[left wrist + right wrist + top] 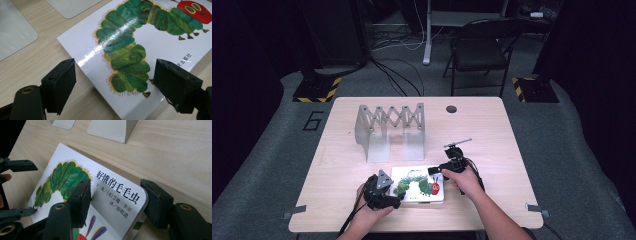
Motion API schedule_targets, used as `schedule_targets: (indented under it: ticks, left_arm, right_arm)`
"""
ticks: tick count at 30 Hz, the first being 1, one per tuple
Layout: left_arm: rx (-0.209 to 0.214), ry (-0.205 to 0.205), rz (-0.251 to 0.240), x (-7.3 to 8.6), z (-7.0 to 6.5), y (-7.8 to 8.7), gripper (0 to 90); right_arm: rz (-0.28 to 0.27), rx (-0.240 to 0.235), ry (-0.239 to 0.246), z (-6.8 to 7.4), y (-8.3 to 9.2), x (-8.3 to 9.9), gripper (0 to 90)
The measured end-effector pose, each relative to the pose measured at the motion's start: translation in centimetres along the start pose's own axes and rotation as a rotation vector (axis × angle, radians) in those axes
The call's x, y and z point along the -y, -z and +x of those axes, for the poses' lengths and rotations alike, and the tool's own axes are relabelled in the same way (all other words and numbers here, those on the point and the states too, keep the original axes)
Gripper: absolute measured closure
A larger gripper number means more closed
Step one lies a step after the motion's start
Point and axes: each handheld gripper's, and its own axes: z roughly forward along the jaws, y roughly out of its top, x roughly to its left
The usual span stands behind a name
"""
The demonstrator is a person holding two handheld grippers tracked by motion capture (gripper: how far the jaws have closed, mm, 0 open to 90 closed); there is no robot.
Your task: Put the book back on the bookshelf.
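On the table (492, 130), one book (418, 184) between two grippers, all fingers spread, none pinching.

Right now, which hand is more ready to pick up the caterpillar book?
Probably the right. Its tool already has its jaws around a corner of the book; the left tool sits open over the book's other end.

Your forearms are bare, no sleeves in sight. Your matte black two-jaw left gripper (398, 201) carries a grey three-cornered plate, with brass-ringed screw holes. Your black right gripper (435, 170) seems to bear a thin grey rod, though it's small. Black cables trail from both.
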Motion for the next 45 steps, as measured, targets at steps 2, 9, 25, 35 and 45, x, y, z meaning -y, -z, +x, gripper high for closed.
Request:
schedule_targets:
  ticks: [2, 9, 25, 35, 45]
  left_arm:
    - [0.009, 0.002, -0.001, -0.1, 0.3, -0.3, 14.3]
    - [0.041, 0.011, -0.007, -0.1, 0.5, -0.8, 10.2]
    - [0.11, 0.049, -0.002, -0.3, 1.1, -2.1, 0.0]
    - [0.165, 0.128, 0.012, 0.4, 1.7, -2.1, 0.0]
    - [0.144, 0.089, 0.015, 0.4, 1.4, -1.9, 0.0]
  right_arm:
    - [0.0, 0.001, -0.001, 0.0, 0.0, 0.0, 42.9]
    - [-0.004, 0.003, 0.007, 0.0, 0.0, 0.0, 42.9]
    - [-0.001, 0.002, -0.002, 0.0, 0.0, 0.0, 43.2]
    - [-0.007, 0.017, 0.009, 0.2, 0.0, 0.1, 42.5]
    - [-0.015, 0.02, 0.017, 0.2, -0.1, 0.1, 42.6]
